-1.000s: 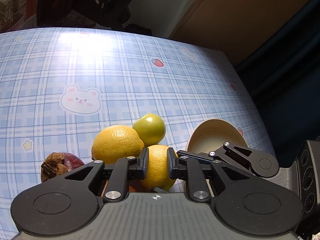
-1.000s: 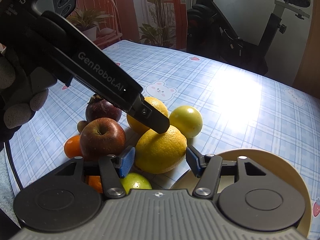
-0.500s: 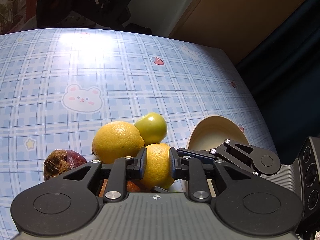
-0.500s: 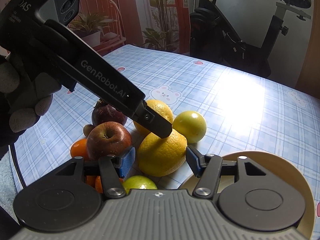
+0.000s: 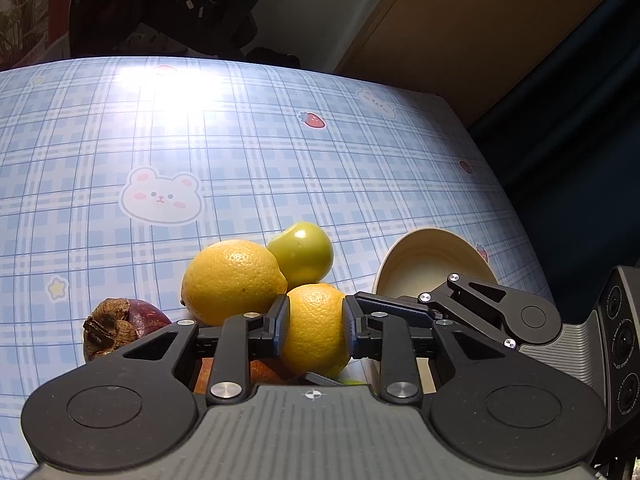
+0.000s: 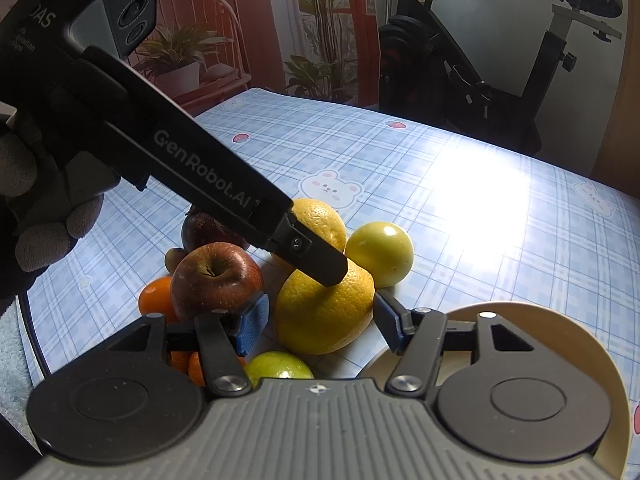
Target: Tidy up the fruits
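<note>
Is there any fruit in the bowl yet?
Empty, as far as shown: the bowl's visible inside is bare cream, and every visible fruit, like the yellow orange, sits outside on the tablecloth.

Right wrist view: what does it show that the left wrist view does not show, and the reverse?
Only right wrist: a gloved hand, an exercise bike, plants. Only left wrist: both pads of the left tongs against the lemon, the jaws having just been opening; a brown panel. Both: that lemon, a second lemon, a green fruit, the bowl, the checked cloth.
</note>
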Demonstrator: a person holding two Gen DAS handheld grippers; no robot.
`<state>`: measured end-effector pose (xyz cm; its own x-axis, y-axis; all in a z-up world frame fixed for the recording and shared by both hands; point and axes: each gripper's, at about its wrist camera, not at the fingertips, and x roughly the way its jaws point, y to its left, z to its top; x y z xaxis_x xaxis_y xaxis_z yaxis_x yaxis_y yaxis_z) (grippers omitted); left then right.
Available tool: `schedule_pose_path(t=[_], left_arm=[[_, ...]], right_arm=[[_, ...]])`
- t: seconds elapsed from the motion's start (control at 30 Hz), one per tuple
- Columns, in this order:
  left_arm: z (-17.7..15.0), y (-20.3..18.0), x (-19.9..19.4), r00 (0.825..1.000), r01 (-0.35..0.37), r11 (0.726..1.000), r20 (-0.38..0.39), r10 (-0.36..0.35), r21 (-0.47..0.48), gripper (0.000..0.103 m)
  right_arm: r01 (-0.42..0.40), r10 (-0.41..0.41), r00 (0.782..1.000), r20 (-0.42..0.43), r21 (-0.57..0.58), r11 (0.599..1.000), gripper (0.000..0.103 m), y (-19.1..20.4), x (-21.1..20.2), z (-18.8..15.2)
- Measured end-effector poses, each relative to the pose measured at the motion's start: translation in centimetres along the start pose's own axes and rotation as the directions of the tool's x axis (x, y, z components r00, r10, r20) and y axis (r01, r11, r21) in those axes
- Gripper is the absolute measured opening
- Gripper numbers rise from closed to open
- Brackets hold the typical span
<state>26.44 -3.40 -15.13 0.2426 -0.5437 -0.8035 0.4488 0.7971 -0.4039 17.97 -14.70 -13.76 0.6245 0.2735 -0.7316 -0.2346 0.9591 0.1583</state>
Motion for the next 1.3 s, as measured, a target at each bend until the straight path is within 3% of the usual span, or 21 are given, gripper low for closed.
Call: schedule_pose_path(t=[0.23, 0.5, 0.87, 1.03, 1.3], left_arm=[[0.1, 0.5, -0.4, 1.000, -0.001, 1.000, 0.018, 0.001, -0.018, 0.026], [0.0, 0.7, -0.7, 1.000, 0.012, 0.999, 0.021, -0.011, -0.042, 0.026], [0.1, 0.3, -0.8, 1.000, -0.005, 0.999, 0.012, 0.005, -0.033, 0.025], [-0.2, -0.5, -0.3, 1.000, -0.028, 1.000, -0.002, 0.028, -0.001, 0.024], [-0.1, -0.1, -0.2, 0.999, -0.034, 0.999, -0.009, 0.033, -0.040, 0.026]], right_arm=[[0.002, -0.002, 0.999, -0.048, -0.004, 1.000, 0.061, 0.1, 0.8, -0.5], [-0.009, 0.011, 0.999, -0.038, 0.049, 0.999, 0.059, -0.4, 1.4, -0.5], [-0.010, 0.010, 1.000, 0.018, 0.006, 1.000, 0.057, 0.3, -0.2, -1.1], [-0.019, 0.019, 1.000, 0.010, 0.030, 0.999, 0.057, -0.1, -0.3, -1.4], [-0.022, 0.024, 0.999, -0.028, 0.050, 0.998, 0.058, -0.1, 0.2, -1.4]])
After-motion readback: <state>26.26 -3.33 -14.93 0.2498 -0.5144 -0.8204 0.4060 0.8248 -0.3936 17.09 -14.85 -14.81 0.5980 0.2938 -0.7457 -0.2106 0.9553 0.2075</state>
